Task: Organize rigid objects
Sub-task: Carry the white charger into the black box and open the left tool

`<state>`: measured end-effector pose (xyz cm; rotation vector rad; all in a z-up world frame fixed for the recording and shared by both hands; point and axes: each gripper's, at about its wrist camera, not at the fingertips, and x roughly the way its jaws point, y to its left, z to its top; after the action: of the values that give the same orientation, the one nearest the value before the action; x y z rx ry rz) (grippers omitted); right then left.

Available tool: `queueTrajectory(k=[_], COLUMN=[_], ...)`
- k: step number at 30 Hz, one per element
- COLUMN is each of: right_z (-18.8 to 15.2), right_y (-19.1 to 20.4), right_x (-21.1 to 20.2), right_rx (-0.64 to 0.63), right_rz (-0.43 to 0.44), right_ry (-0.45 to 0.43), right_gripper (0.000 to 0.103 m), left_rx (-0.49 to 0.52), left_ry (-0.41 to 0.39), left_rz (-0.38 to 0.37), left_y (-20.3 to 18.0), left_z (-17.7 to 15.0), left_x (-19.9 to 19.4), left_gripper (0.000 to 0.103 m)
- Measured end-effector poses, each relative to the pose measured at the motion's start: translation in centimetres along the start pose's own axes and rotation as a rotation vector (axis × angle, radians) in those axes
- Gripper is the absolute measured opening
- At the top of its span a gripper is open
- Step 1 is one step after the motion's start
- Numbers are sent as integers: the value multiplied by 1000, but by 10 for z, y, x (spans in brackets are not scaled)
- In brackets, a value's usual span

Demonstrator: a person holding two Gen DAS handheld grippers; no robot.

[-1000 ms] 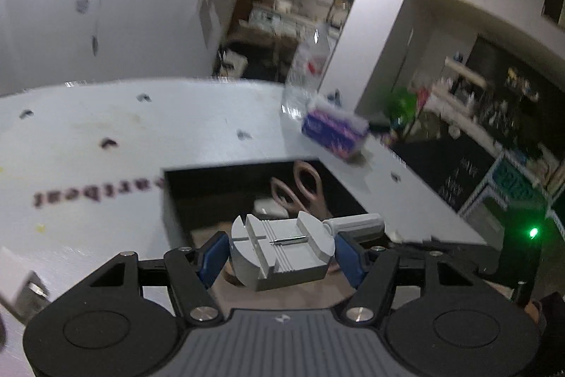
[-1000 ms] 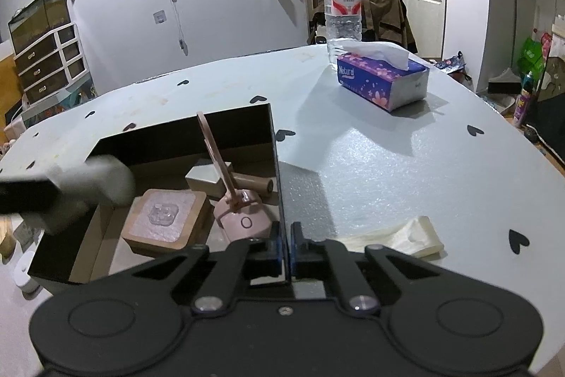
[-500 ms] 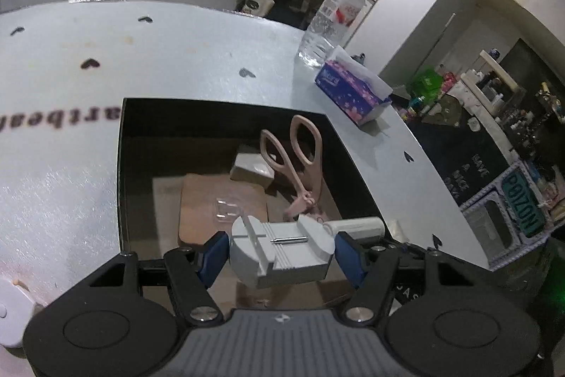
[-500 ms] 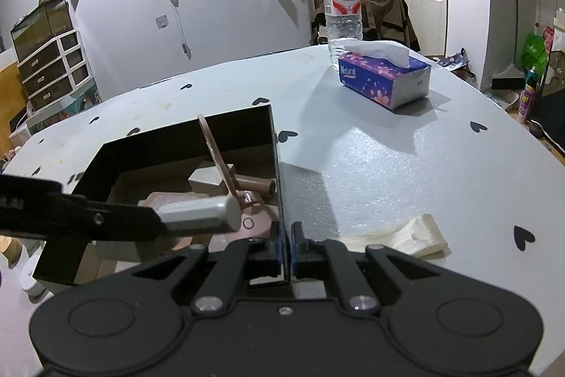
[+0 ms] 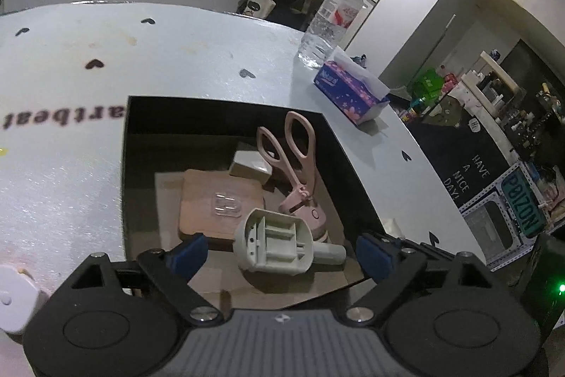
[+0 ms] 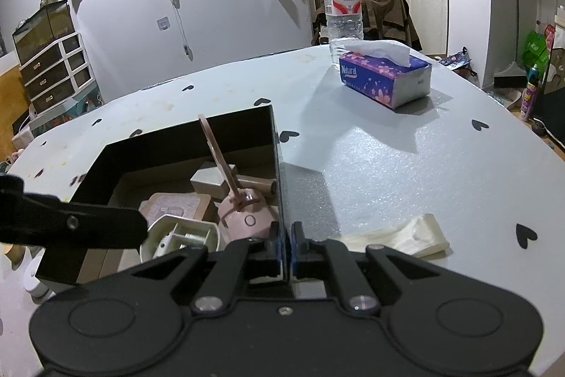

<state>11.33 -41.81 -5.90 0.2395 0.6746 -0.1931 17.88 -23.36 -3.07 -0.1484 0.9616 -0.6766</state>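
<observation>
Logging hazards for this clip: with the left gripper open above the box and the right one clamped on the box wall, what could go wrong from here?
1. The grey tool lies tipped against the pink scissors; it may slide or knock them over.
2. The right gripper pinches the box wall; pulling away while shut could tilt the box.
3. The open left gripper could catch the box's front edge when lifting.

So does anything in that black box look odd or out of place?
Yes. The grey plastic tool lies overturned in the black box, its hollow underside up, between the open left gripper fingers. The pink scissor-handled tool leans steeply, handles up.
</observation>
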Motion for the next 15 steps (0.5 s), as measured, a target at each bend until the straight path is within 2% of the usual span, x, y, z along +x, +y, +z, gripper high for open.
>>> queueTrajectory(k=[7,15], right_z=[0,0], right_y=[0,0], right_x=[0,0], right_rx=[0,-1], right_rz=[1,0], right_ry=[0,0], right_gripper=[6,6], left_rx=[8,67], left_ry=[-22,-16], left_rz=[31,52], left_y=[4,-1], left_z=[0,-5], left_x=[-8,-13], left_gripper=[91,91])
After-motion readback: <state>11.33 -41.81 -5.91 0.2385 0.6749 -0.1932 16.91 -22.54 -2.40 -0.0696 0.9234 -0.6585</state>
